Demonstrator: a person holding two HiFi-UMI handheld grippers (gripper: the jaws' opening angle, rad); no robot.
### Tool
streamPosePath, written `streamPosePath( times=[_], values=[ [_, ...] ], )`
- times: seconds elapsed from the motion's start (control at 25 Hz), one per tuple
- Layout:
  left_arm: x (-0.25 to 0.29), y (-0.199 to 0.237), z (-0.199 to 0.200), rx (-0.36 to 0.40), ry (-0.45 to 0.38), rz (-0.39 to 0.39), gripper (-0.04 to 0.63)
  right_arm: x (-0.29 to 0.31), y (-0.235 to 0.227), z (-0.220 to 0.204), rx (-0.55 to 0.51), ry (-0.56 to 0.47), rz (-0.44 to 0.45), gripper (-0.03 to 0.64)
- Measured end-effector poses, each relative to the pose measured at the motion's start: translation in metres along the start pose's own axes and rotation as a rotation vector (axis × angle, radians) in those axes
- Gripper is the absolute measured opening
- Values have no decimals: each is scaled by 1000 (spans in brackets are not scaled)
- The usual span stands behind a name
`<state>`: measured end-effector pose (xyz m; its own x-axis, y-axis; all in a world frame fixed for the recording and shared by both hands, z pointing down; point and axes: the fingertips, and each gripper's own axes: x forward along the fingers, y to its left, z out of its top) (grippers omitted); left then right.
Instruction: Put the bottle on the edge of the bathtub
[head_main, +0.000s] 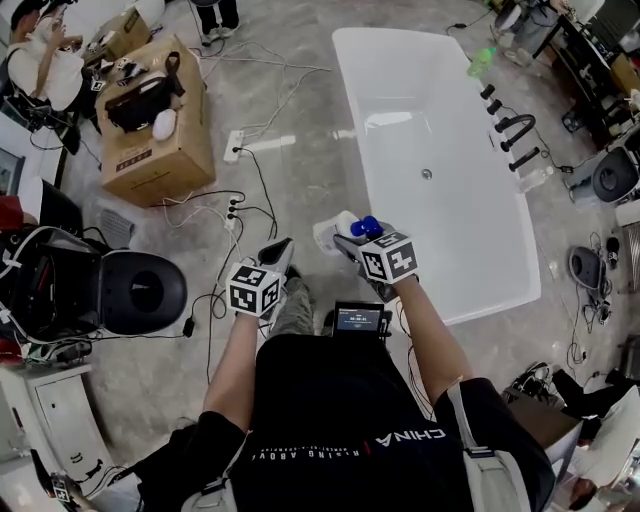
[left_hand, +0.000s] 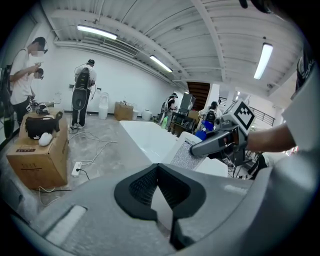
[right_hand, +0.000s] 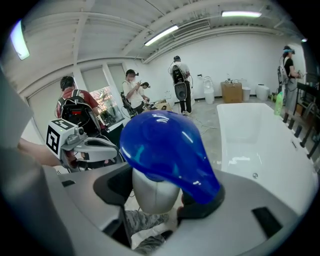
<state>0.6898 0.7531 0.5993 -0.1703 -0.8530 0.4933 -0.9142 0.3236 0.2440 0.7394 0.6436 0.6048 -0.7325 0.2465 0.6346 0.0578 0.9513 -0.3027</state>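
Beside the near corner of the long white bathtub (head_main: 470, 303), over the grey concrete floor (head_main: 290, 150), the person holds both grippers out in front; the right gripper (right_hand: 161, 196) is clamped on the neck of the white plastic bottle with a glossy blue pump top (right_hand: 165, 150), jaws standing fairly wide around it; the bottle is up in the air, close to the tub's side and not resting on the rim. The left gripper (left_hand: 159, 168) is beside it, well clear of the bottle; its black ribbed pads meet at the tips with nothing between them. On the tub's far rim are a green bottle (head_main: 481, 62) and black taps (head_main: 512, 128); a brown cardboard box (head_main: 160, 150) sits well off to the left.
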Motion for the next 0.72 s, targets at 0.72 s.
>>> streamPosePath(
  times=[0.72],
  values=[
    [101,160,106,2,-9,-66,9,116,-85,163,-37,-1,-90,273]
  ],
)
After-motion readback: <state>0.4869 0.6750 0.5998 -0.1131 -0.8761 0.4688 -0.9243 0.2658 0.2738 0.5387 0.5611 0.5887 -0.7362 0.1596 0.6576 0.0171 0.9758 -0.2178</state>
